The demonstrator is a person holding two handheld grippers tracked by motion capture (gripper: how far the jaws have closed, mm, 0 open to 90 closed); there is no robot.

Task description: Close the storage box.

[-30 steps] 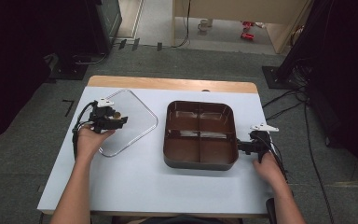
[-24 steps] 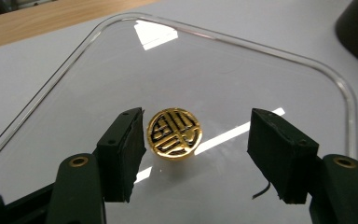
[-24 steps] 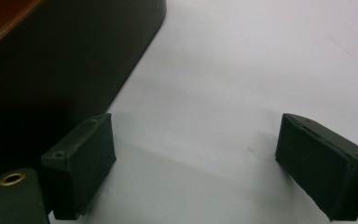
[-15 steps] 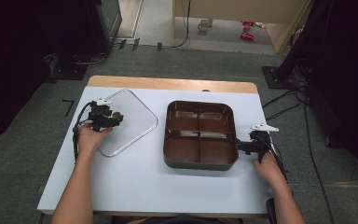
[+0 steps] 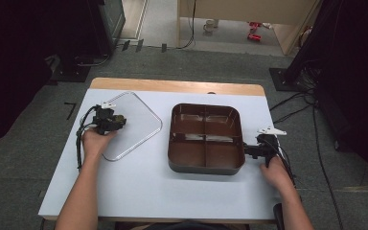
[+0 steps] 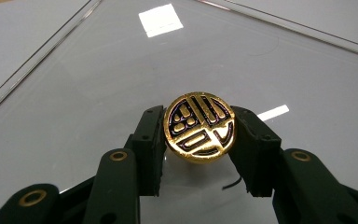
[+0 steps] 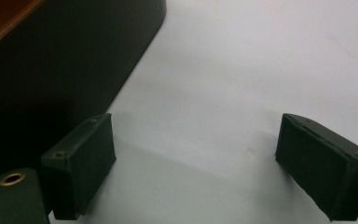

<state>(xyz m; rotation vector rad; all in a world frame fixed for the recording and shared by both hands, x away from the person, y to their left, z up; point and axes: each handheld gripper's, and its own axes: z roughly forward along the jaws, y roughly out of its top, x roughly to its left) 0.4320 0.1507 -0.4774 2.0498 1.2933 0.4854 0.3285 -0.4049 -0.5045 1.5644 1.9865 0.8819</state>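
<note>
My left gripper [image 6: 199, 154] has just been closing and now pinches the round gold-and-black knob [image 6: 199, 127] of the clear, rounded-square glass lid [image 6: 121, 84]; a black pad presses on each side of the knob. The lid lies flat beneath my left gripper [image 5: 109, 120] on the white worktop [image 5: 139, 187], turned corner-on to me.

My right gripper [image 7: 200, 168] stands spread wide with bare worktop between its pads, low over the surface. In the high view my right gripper [image 5: 251, 150] sits just beside the near right side of the dark brown, square four-compartment tray [image 5: 206, 139]; whether it touches the tray wall I cannot tell. The tray lies between my two grippers, apart from the lid.

Beyond the white surface a pale wooden strip [image 5: 172, 86] edges the far side of the worktop. Past it is grey floor [image 5: 196, 62], with black stands and trailing cables to both sides and a light wooden cabinet [image 5: 239, 19] far ahead. Small red things on the floor there are too small to make out. In the right gripper view, the tray is a dark, cut-off wall at the upper left.
</note>
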